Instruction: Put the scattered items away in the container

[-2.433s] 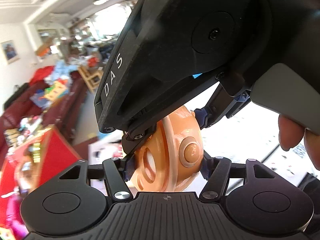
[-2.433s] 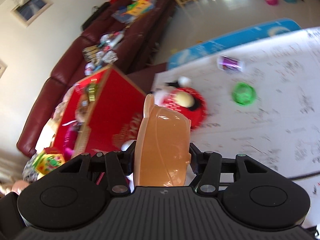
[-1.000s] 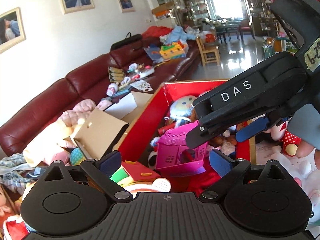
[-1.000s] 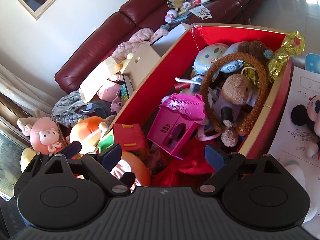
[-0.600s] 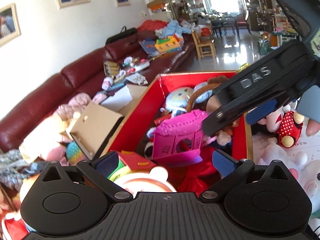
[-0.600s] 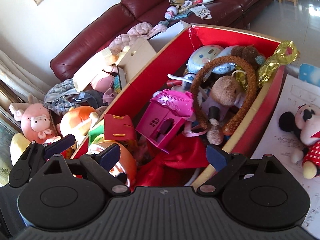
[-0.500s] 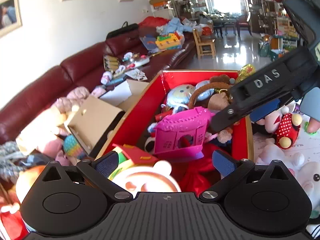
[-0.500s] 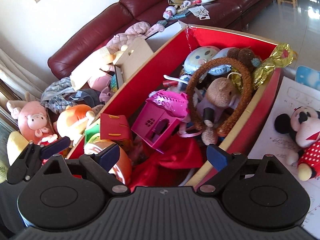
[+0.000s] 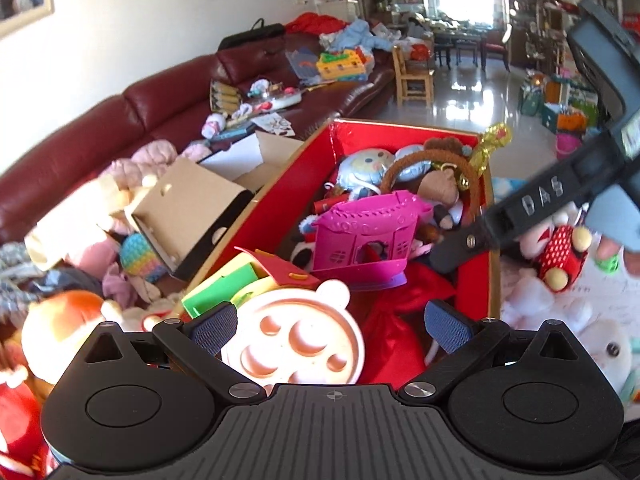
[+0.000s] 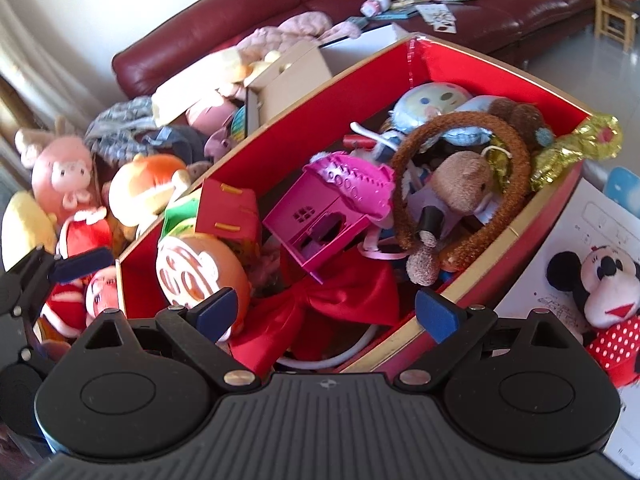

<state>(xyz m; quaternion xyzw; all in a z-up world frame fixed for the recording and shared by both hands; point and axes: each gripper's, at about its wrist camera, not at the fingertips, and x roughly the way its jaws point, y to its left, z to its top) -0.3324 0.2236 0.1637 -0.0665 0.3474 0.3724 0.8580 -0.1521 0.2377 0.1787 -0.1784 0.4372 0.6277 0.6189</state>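
The red cardboard box (image 9: 404,124) (image 10: 500,64) is packed with toys. A round orange toy with a white cut-out face (image 9: 296,344) (image 10: 196,272) lies at its near end, by a red and green block (image 10: 230,208). My left gripper (image 9: 331,326) hangs open just above that toy without touching it. My right gripper (image 10: 326,315) is open over a red bow (image 10: 332,308), nothing between its fingers. A pink toy house (image 9: 364,236) (image 10: 324,216) and a brown bear (image 10: 460,188) sit mid-box. One black finger (image 9: 472,244) of the right gripper crosses the left wrist view.
A Minnie plush (image 10: 604,280) (image 9: 560,248) lies on the white mat right of the box. Plush toys (image 10: 60,176), an open brown carton (image 9: 188,208) and a dark red sofa (image 9: 160,96) crowd the left. A hand's fingertips (image 9: 608,244) show at the right edge.
2.4 s ago both grippers were shut on the orange toy. It now lies in the box and both grippers are open. Over the last second both cameras drew back slightly.
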